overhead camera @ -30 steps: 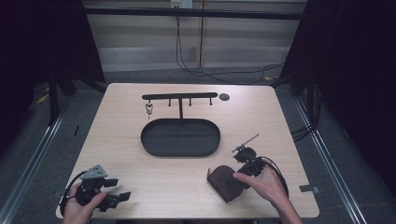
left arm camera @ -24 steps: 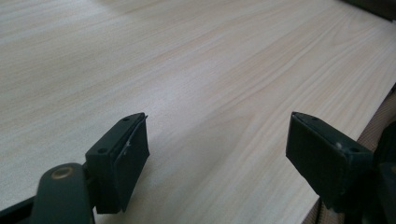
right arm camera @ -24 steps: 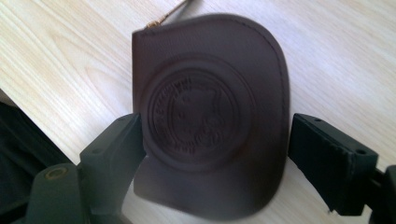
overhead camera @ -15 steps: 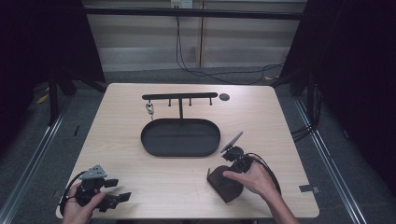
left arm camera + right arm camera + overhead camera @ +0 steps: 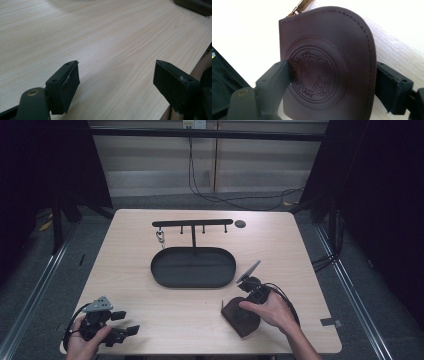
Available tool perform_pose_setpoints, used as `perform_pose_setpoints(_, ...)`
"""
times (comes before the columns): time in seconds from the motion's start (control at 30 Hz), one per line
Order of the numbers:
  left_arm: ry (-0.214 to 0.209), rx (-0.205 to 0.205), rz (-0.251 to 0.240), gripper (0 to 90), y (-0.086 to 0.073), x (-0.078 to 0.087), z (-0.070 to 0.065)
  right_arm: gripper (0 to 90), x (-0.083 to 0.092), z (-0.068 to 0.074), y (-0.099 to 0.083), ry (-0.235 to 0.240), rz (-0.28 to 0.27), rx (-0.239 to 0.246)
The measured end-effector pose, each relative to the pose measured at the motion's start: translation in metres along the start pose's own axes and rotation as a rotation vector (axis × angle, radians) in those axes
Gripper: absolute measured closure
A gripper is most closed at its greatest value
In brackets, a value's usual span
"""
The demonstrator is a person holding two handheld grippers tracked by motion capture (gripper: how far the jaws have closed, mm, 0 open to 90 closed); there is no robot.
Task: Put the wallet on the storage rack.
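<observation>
Right now, counted outward from the grippers:
Right gripper (image 5: 246, 306): one, over the pouch near the table's front right; jaws wide, one each side of the pouch, just closed a little further; pads on the leather or not, cannot tell
Pouch (image 5: 329, 67): one, dark brown leather, rounded, embossed round emblem, flat on the table between the jaws; brass zip pull (image 5: 300, 7) at its top corner, cut off by the frame edge
Left gripper (image 5: 116, 82): one, at the front left corner, jaws apart, nothing between
Hands: two, one per gripper, forearms cut off at the bottom edge
Tray (image 5: 193, 266): one, black, oval, mid-table
Rack (image 5: 192, 223): one, black T-bar with small hooks; one small metal thing hanging at its left end, too small to make out
Disc (image 5: 240, 224): one, dark, beside the rack's right end
Table (image 5: 130, 265): one, pale wood
</observation>
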State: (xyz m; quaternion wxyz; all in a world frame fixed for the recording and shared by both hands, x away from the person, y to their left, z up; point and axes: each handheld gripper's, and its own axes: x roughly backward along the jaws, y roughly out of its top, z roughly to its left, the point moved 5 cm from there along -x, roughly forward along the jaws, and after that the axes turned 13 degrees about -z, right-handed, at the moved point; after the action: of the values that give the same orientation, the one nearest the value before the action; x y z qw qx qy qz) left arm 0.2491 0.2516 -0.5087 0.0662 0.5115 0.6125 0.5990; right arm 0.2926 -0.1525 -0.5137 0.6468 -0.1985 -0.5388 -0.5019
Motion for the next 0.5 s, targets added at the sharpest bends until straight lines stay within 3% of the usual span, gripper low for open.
perform_pose_setpoints(0.33, 0.001, 0.003, 0.001, 20.8, 0.000, 0.000, 0.001, 48.7, 0.022, 0.002, 0.006, -0.024, -0.062, -0.008)
perform_pose_setpoints(0.5, -0.003, 0.004, 0.001, 20.8, 0.000, 0.000, 0.000, 56.6, 0.031, 0.006, 0.010, -0.030, -0.070, -0.003)
